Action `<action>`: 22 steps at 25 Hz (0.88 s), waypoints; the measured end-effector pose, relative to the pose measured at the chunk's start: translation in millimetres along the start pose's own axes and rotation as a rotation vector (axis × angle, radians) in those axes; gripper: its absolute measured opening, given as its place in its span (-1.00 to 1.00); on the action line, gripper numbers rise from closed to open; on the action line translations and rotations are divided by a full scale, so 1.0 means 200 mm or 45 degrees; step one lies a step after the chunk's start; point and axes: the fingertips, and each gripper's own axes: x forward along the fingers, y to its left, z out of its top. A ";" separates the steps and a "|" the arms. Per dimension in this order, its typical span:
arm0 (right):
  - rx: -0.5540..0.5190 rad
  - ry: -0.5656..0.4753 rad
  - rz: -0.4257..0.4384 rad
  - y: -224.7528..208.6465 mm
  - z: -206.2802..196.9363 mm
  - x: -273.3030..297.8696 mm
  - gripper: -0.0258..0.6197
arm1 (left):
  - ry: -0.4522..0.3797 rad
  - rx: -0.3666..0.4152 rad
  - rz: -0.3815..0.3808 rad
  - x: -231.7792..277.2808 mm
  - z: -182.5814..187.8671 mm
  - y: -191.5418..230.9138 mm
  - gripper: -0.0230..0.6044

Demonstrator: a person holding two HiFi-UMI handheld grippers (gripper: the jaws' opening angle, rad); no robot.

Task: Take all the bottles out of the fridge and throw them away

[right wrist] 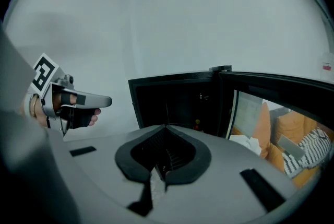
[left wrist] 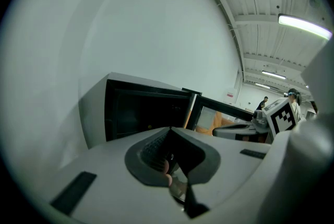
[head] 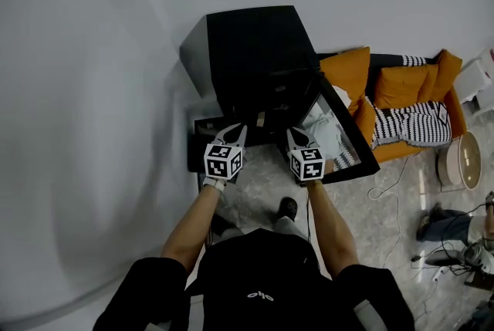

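Room, head view: grey stone floor (head: 386, 229) and a plain white wall. A black fridge (head: 258, 52) stands at the wall with its door (head: 351, 136) swung open to the right. An orange sofa (head: 401, 86) is beyond the door.
Stance, head view: the person stands just before the opening, with the left tongs (head: 235, 133) and the right tongs (head: 296, 138) side by side, both pointing into it. I judge this a ready pose for reaching in.
Left tongs, left gripper view: the jaws are pressed together with nothing between them, aimed at the dark inside of the fridge.
Right tongs, right gripper view: the jaws are also closed and hold nothing, well apart from the shelves.
Task things, right gripper view: no bottles show clearly. One small red-and-yellow spot (right wrist: 197, 125) sits deep inside, too small to name.
Next move, a judgement: the jaws must open before any grasp.
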 end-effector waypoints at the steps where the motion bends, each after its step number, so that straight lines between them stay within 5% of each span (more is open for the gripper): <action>1: 0.001 0.003 -0.001 0.00 0.00 0.00 -0.90 | 0.002 -0.002 0.000 0.00 -0.01 0.00 -0.93; 22: 0.012 -0.038 -0.145 0.23 -0.03 0.13 -0.90 | -0.007 0.043 -0.111 -0.22 -0.01 0.17 -0.93</action>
